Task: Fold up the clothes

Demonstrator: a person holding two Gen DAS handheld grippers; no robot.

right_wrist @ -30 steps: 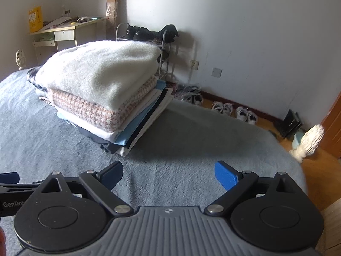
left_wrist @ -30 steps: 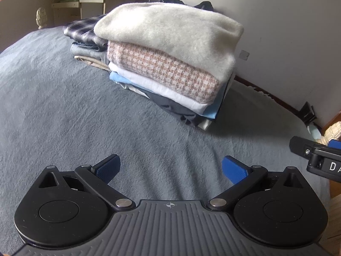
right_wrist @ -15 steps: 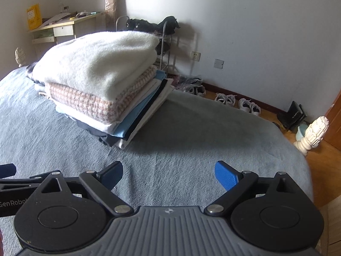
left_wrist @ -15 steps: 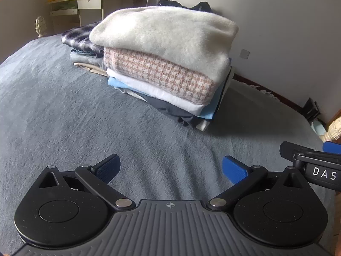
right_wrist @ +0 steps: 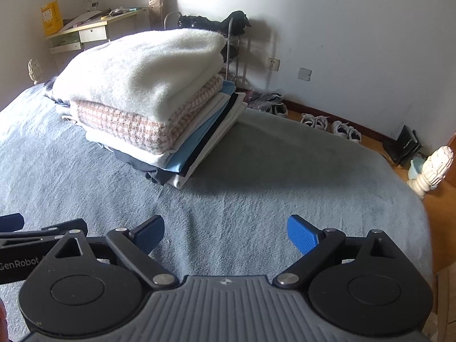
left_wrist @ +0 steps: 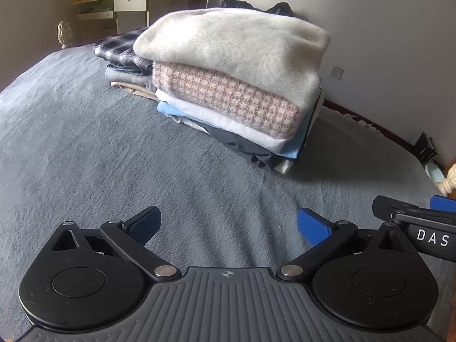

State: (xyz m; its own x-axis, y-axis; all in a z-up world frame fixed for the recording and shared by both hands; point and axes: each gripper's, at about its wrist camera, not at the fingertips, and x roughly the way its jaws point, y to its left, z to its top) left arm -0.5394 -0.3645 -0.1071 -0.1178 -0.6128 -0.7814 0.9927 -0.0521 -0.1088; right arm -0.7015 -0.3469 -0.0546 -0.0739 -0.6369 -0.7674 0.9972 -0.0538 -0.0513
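Fuzzy cream sweater [left_wrist: 236,45], matt bedspread [left_wrist: 85,148]

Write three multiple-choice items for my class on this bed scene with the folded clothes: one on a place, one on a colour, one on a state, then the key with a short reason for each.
1. What lies on top of the stack of folded clothes?
A. a plaid shirt
B. a fluffy cream sweater
C. a light blue garment

2. What colour is the bed cover?
A. red
B. grey-blue
C. yellow

3. How do the left gripper and the right gripper stand?
A. both open, holding nothing
B. both shut on cloth
C. left shut, right open

Key: 1 B, the fluffy cream sweater covers the pink-checked garment beneath it. 2 B, the cover is grey-blue in both views. 3 A, each wrist view shows blue pads wide apart with only bed cover between them.
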